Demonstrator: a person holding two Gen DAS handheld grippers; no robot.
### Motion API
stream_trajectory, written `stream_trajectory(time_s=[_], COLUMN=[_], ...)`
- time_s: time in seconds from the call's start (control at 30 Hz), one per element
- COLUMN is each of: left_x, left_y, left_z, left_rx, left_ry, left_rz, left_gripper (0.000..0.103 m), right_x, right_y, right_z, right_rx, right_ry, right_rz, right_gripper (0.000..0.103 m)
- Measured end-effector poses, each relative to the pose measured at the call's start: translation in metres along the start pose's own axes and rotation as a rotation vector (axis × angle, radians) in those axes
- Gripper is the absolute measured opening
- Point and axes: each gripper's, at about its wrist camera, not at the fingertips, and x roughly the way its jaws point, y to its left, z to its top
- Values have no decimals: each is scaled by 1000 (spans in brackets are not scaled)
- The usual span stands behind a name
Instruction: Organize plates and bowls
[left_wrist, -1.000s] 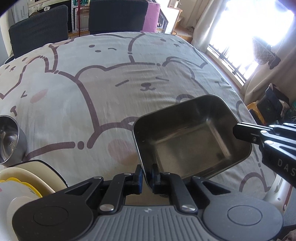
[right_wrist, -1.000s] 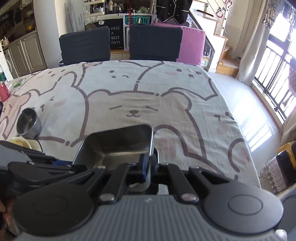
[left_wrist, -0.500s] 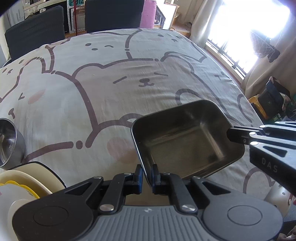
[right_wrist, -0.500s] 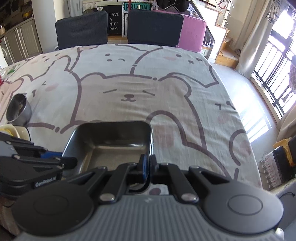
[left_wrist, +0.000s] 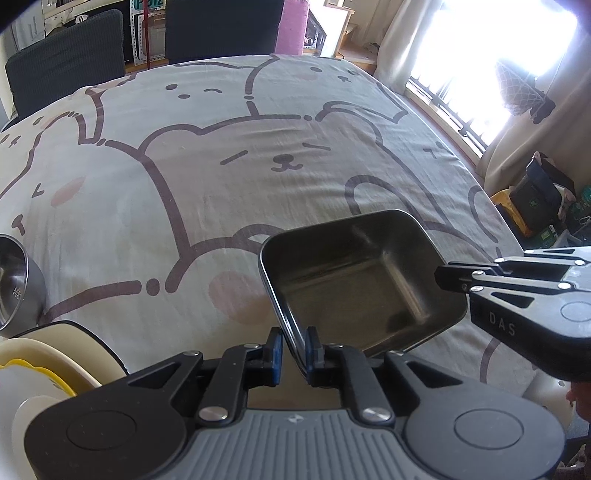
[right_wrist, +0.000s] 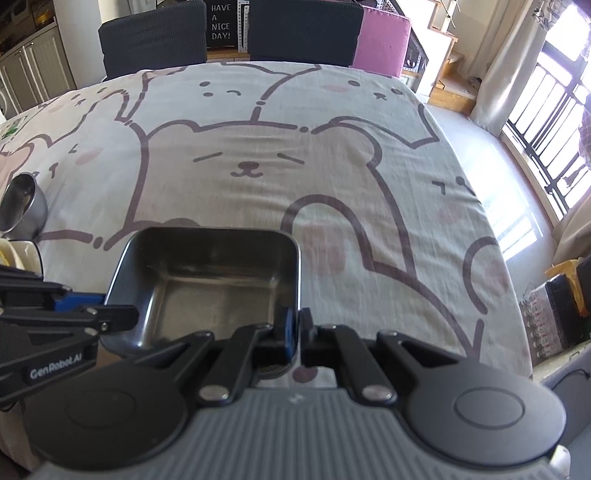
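Tray: a square metal tray lies on the bear-print cloth, near the front edge of the table, at about 5 o'clock from the big bear face.
Left gripper: its jaws are opening; the tray's near-left wall is between the blue pads, and a small gap shows on the left pad side.
Right gripper: jaws narrow, clamped on the tray's right wall near the front corner — the wall is pinched between the pads.
Right gripper in the left view: it enters at 3 o'clock and its tips meet the tray's rim.
Steel bowl: stands on the cloth at 9 o'clock, well apart from the tray.
Stacked dishes: cream and yellow — at 8 o'clock in the left view, just beside the steel bowl.
Chairs: dark, at 12 o'clock behind the table.
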Motion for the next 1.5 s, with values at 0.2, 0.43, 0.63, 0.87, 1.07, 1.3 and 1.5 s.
stream_trajectory(time_s=[0.2,0.43,0.63,0.87,1.07,1.3,1.5], left_x=[0,0,1,3,4,4,6], left_y=[-1,-2,-1,0,2,4,9], left_z=[-1,-1,-1,-2,-2,-3,-3], left_rx=[13,43,53,62,52,56,54], left_ry=[1,4,8,12,14,11,11], left_rz=[-4,-8,-16,-17,-21,-13,-16], left_gripper=[15,15,15,16,19,26,33], right_x=[8,16,18,20,20,21,21], right_y=[5,2,-1,-3,-6,-6,-8], right_z=[1,1,1,0,-1,-2,-2], right_rx=[-15,-4,11,24,46,52,63], right_ry=[19,44,50,51,50,50,49], right_rz=[-22,-12,4,16,29,24,25], right_gripper=[5,5,5,5,6,10,14])
